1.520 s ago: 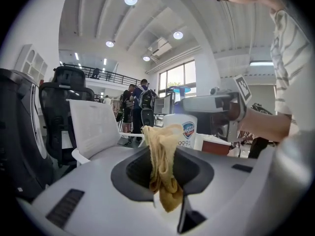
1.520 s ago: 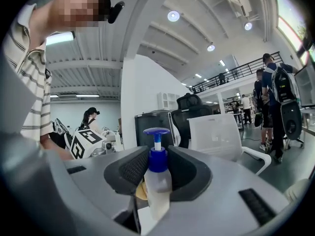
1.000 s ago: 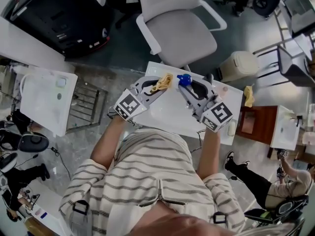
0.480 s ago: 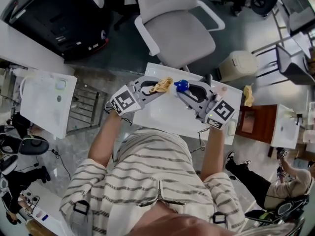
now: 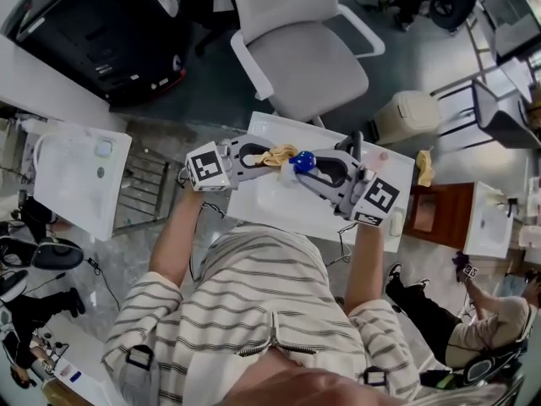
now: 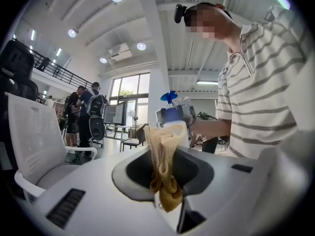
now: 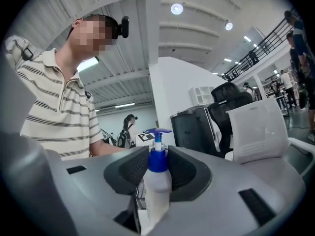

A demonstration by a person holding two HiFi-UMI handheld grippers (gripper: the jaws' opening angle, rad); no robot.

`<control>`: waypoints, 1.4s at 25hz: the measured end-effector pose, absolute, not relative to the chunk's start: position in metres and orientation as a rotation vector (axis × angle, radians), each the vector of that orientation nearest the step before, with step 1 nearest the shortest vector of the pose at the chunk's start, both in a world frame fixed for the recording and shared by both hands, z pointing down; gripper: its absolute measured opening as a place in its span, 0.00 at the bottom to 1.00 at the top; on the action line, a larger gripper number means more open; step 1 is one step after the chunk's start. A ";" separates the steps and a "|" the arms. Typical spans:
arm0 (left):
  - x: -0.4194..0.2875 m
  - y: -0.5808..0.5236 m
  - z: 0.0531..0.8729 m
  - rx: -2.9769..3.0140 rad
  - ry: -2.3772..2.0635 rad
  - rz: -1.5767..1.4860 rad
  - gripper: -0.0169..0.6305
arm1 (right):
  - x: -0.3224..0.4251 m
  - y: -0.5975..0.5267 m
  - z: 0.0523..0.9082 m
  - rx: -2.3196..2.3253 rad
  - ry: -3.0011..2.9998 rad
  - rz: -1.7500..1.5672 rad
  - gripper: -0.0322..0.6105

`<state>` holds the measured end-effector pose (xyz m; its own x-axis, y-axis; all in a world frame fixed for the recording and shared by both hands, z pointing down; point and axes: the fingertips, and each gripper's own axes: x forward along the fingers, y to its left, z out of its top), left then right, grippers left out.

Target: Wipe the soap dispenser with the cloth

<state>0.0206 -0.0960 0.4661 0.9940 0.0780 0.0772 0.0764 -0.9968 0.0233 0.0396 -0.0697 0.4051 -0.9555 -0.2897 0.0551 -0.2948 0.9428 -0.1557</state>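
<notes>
Now L tool (image 5: 265,154): cloth (image 6: 163,161); R tool (image 5: 311,167): dispenser (image 7: 156,187).

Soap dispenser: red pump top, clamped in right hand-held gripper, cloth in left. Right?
No: the soap dispenser has a blue pump top, per the right gripper view. The right hand-held gripper clamps it; the left hand-held gripper holds the cloth.

Left hand-held gripper (image 5: 272,155) and right hand-held gripper (image 5: 304,164) face each other, jaws clamped.
</notes>
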 end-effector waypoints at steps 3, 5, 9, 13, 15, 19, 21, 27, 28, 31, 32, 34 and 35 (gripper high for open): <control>0.019 -0.091 0.468 3.106 0.186 0.125 0.15 | 0.036 -0.063 0.404 0.406 -3.077 0.252 0.24; 0.019 -0.084 0.469 3.087 0.251 0.131 0.15 | 0.033 -0.055 0.402 0.340 -3.097 0.255 0.24; 0.021 -0.071 0.468 3.051 0.386 0.127 0.15 | 0.025 -0.042 0.395 0.205 -3.135 0.265 0.24; 0.023 -0.065 0.469 3.029 0.462 0.127 0.15 | 0.020 -0.034 0.394 0.132 -3.142 0.270 0.24; 0.026 -0.060 0.468 3.018 0.503 0.132 0.15 | 0.020 -0.030 0.394 0.102 -3.153 0.277 0.24; 0.030 -0.056 0.470 2.971 0.543 0.123 0.15 | 0.024 -0.028 0.394 0.092 -3.165 0.289 0.24; 0.031 -0.054 0.470 2.954 0.556 0.123 0.15 | 0.023 -0.026 0.393 0.084 -3.169 0.292 0.24; 0.033 -0.044 0.480 2.923 0.590 0.157 0.15 | 0.017 -0.018 0.393 0.022 -3.172 0.299 0.24; 0.033 -0.043 0.481 2.921 0.592 0.161 0.15 | 0.018 -0.018 0.392 0.021 -3.175 0.301 0.24; 0.032 -0.043 0.484 2.922 0.579 0.176 0.15 | 0.023 -0.019 0.391 0.045 -3.182 0.302 0.24; 0.030 -0.044 0.484 2.923 0.573 0.178 0.15 | 0.024 -0.020 0.391 0.056 -3.184 0.302 0.24; 0.027 -0.045 0.484 2.919 0.565 0.179 0.15 | 0.026 -0.022 0.391 0.066 -3.189 0.306 0.24; 0.026 -0.045 0.484 2.917 0.563 0.178 0.15 | 0.025 -0.022 0.391 0.066 -3.191 0.309 0.24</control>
